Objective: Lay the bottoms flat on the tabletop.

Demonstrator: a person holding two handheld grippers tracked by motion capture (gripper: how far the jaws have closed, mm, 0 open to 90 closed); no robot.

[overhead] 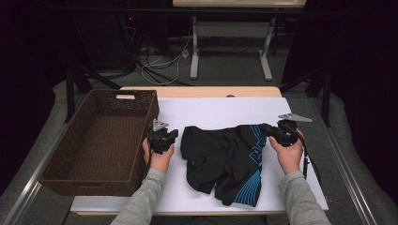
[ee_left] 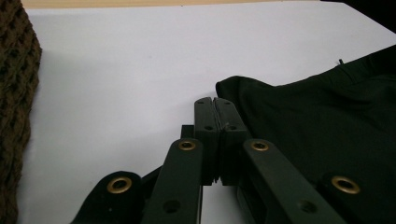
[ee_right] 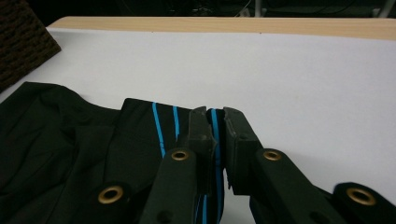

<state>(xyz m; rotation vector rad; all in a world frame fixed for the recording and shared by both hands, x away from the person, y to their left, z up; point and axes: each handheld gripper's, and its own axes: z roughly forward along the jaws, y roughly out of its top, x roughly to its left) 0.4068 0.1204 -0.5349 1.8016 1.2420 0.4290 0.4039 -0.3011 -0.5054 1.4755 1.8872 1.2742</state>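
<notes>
Black shorts (overhead: pixel 225 159) with blue line print, crumpled on white table cover (overhead: pixel 300 178).
Smooth synthetic fabric; print lettering unreadable. Right gripper (ee_right: pixel 215 122) clamps the blue-striped edge. Left gripper (ee_left: pixel 215 109) jaws pressed together, empty, beside the shorts' corner. Woven brown basket (overhead: pixel 61 180) stands left.

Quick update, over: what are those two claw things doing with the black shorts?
Left gripper shut, jaws beside the black shorts. Right gripper shut on the blue-striped edge. Wicker basket waits at left; nothing in the way.

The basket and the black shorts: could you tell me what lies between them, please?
In the high view, the left hand-held gripper over bare white tabletop, between basket and shorts.
</notes>
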